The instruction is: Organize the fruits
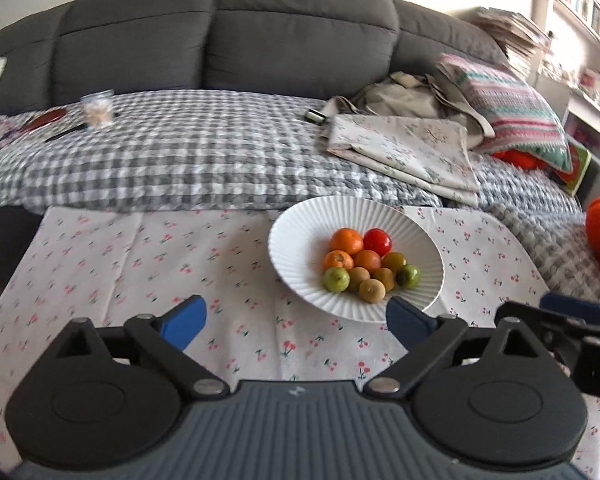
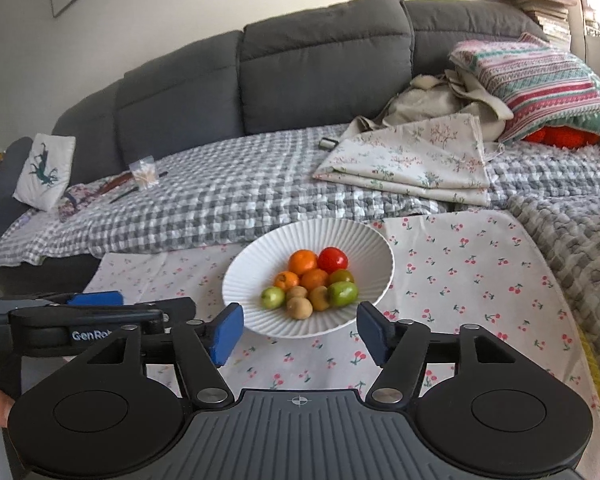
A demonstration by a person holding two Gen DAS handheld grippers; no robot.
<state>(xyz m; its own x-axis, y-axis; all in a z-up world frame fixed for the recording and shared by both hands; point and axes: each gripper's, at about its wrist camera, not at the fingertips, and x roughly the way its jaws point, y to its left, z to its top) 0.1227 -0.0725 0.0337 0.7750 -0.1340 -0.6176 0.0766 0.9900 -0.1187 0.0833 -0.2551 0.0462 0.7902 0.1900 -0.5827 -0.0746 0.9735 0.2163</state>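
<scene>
Nearest the lens, the left hand-held gripper (image 1: 296, 320) stands spread wide with nothing between its blue pads, and the right hand-held gripper (image 2: 300, 328) is parted about halfway, also empty. Just beyond them, at 12 o'clock on the cherry-print cloth (image 1: 140, 264) covering the counter, sits a white ribbed plate (image 2: 260, 264) piled with the fruits (image 2: 310, 282): orange, red, green and brown. Farther back lie a checked blanket (image 1: 188, 152) and grey sofa (image 1: 220, 32).
</scene>
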